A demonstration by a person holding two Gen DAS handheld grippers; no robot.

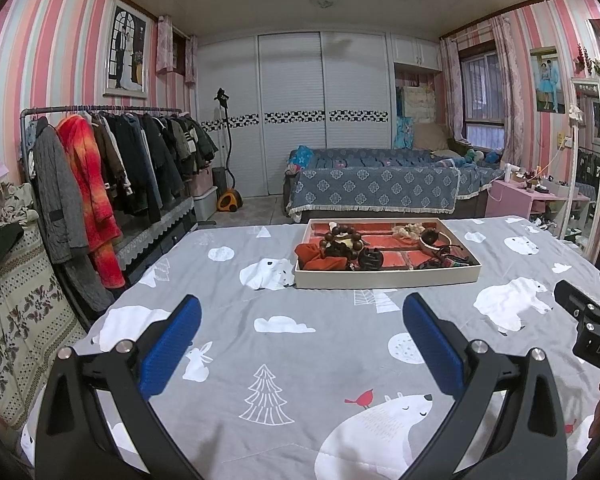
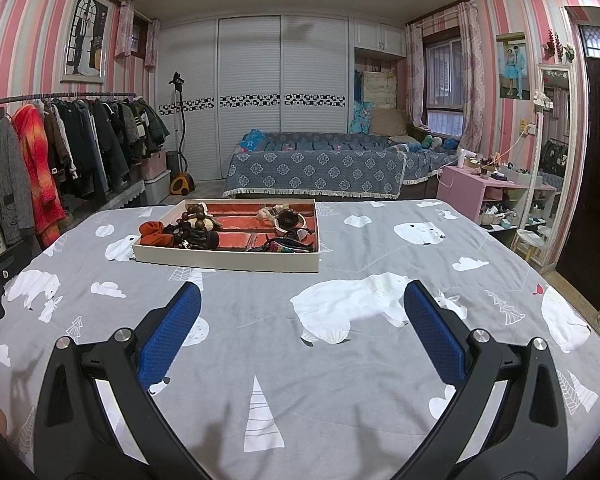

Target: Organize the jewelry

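A bed (image 1: 228, 344) covered in a grey polar-bear quilt fills the foreground, and near its far edge sits a shallow cream tray (image 1: 388, 274) with a red divided lining. All the jewelry visible lies inside that tray: a dark wooden bead bracelet (image 1: 342, 240) at its left side beside a rust-orange scrunchie (image 1: 314, 258) and a black claw clip (image 1: 370, 258), a pale tangle (image 1: 404, 230) toward the back, and a round dark-and-cream piece (image 1: 430, 238) above a heap of dark bands (image 1: 448, 262) at the right. The pieces overlap in two clumps while the middle compartments show bare red.

Both tools are released and hold nothing, hovering over the quilt well short of the tray: the left tool (image 1: 302, 338) faces the tray's left half, the right tool (image 2: 302, 334) sees it up and to the left.

The clumped lay could suit either sorting under way or a tray filled and left. If a piece is to be lifted, the bead bracelet is likely the easiest: pinch across one bead run from above, clear of the scrunchie. The tangled bands may drag neighbours, so lift slowly. The quilt gives, so the tray may tilt under pressing.
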